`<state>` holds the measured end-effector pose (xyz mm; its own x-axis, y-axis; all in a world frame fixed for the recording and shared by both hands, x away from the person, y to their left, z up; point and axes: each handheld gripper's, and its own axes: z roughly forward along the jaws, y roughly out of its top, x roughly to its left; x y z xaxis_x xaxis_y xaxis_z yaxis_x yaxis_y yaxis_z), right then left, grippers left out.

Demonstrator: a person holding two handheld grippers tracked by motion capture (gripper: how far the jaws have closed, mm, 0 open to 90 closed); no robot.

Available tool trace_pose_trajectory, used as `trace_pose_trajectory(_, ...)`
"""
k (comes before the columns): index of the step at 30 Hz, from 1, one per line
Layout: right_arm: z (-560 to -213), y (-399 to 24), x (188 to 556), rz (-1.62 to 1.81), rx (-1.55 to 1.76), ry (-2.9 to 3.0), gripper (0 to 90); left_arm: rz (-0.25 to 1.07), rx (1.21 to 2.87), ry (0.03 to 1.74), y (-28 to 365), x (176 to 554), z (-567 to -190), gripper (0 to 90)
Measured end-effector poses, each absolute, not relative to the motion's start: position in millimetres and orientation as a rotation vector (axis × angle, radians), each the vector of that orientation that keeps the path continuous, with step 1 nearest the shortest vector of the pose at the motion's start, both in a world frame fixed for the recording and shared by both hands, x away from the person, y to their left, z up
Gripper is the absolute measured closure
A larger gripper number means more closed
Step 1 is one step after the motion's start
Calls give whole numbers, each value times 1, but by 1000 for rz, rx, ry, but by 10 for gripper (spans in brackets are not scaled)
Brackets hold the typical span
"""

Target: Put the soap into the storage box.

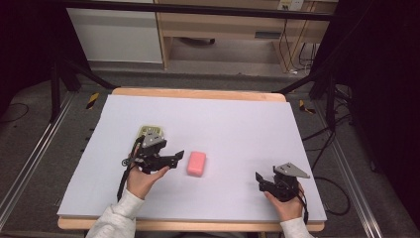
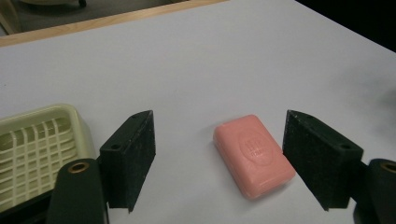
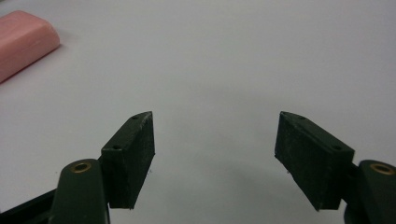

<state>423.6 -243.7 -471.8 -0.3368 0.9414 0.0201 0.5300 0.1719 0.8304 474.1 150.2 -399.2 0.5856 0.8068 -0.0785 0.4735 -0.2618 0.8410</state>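
A pink bar of soap (image 1: pixel 196 163) lies flat on the white table sheet (image 1: pixel 228 119), a little left of the middle. My left gripper (image 1: pixel 177 158) sits just left of it, pointing right at it. In the left gripper view the soap (image 2: pixel 253 156) lies ahead between the lines of the two jaws, nearer the right one, with table showing on both sides; the left gripper (image 2: pixel 219 116) is open. A pale green soap dish (image 1: pixel 151 131) with a slotted grid stands behind my left hand. My right gripper (image 1: pixel 260 182) rests near the front right, open, with nothing between its jaws (image 3: pixel 215 116).
The soap dish (image 2: pixel 32 149) shows at the left edge of the left gripper view, close to the left jaw. The soap's corner (image 3: pixel 23 44) is at the upper left of the right gripper view. A wooden table edge (image 1: pixel 198 93) borders the sheet at the back.
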Motion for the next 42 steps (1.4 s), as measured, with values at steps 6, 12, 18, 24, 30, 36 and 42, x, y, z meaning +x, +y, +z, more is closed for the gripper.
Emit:
trace_pose_trajectory(6,-472,-244,424,1053,1385,1945,285,454,1933,1029,140,478,-402,244)
trace_pose_trajectory(12,-472,-244,423,1056,1383,1945,286,439,1948,1027,130,481,-406,233)
trace_pose_trajectory(18,-472,-244,424,1055,1385,1947,286,428,1975,1023,122,483,-411,219)
trace_pose_trajectory(24,-472,-243,424,1056,1388,1951,286,421,1994,1020,114,485,-415,210)
trace_pose_trajectory(30,-472,-243,424,1063,1396,1955,288,413,2015,1022,107,487,-420,202)
trace_pose_trajectory(36,-472,-243,424,1063,1395,1956,290,408,2035,1030,99,489,-426,198)
trace_pose_trajectory(42,-472,-243,424,1063,1395,1960,291,403,2051,1048,93,493,-432,198)
